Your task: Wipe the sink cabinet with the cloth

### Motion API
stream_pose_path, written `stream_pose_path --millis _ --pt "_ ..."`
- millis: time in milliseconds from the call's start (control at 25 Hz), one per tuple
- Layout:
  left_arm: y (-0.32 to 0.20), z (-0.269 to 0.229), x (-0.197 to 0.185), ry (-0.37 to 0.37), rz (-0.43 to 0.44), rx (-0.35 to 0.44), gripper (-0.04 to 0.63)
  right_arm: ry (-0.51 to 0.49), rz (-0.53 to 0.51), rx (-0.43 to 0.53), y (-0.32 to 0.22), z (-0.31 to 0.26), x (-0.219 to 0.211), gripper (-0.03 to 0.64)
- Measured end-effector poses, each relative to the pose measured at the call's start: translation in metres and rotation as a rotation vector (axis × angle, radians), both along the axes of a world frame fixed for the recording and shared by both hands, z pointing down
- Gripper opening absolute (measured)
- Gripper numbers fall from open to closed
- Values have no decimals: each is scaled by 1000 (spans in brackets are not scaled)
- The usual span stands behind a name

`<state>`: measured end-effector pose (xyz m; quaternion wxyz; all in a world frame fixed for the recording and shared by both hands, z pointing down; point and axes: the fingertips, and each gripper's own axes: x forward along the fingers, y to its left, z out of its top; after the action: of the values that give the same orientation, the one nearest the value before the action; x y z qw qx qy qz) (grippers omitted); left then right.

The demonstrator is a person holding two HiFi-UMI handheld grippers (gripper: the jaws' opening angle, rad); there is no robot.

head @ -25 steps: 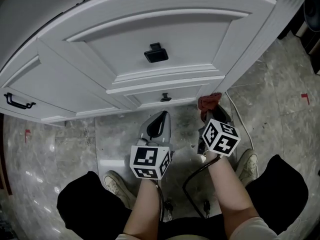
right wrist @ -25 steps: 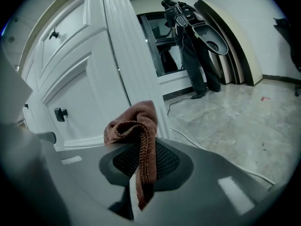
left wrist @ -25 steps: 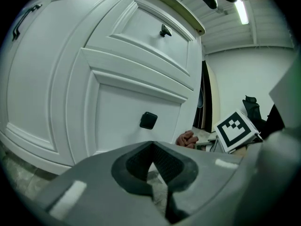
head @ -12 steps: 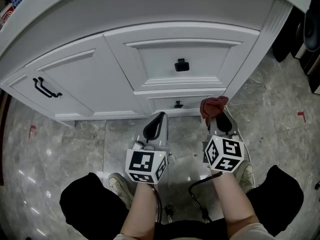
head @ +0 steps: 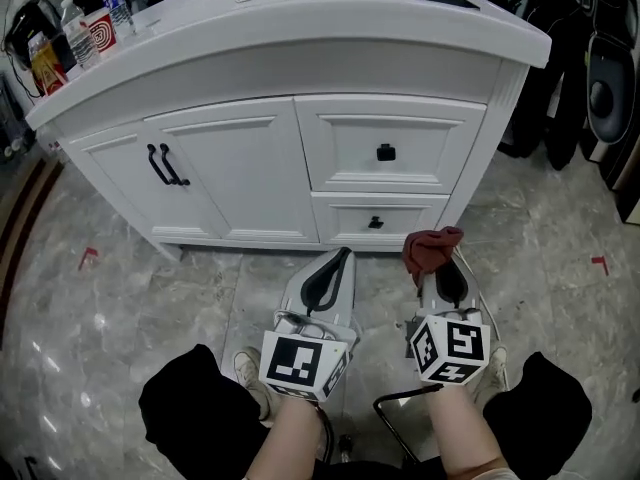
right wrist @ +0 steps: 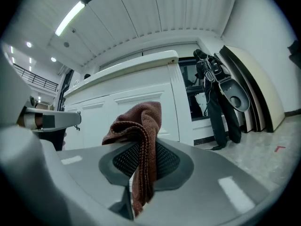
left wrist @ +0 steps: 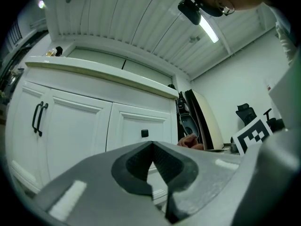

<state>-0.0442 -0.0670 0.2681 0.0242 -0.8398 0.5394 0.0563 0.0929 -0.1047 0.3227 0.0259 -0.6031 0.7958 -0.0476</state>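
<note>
the left gripper (head: 338,260), closed on nothing, and the right gripper (head: 445,268), clamped on the soft brown-red terry cloth (head: 430,246), hang before the smooth white panelled sink cabinet (head: 240,173) without touching it, so i would bring the cloth's fold flat on the drawers (head: 345,148) and pass around the square black knobs (head: 385,152).

Head cam looks down; gripper cams low, facing cabinet (head: 240,173) (shared)

The reddish-brown cloth (right wrist: 136,140) hangs bunched and pinched in the right claw (head: 443,273), short of the white sink cabinet (head: 250,168).
</note>
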Motion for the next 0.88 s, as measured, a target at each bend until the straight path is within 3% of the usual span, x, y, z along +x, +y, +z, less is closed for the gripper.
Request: stream_pose_path --millis 480,880 --pt "85 19 6 7 -7 -18 0 30 -14 22 103 -6 7 92" --pt "122 6 18 -29 37 5 0 5 -55 10 137 -13 2 89"
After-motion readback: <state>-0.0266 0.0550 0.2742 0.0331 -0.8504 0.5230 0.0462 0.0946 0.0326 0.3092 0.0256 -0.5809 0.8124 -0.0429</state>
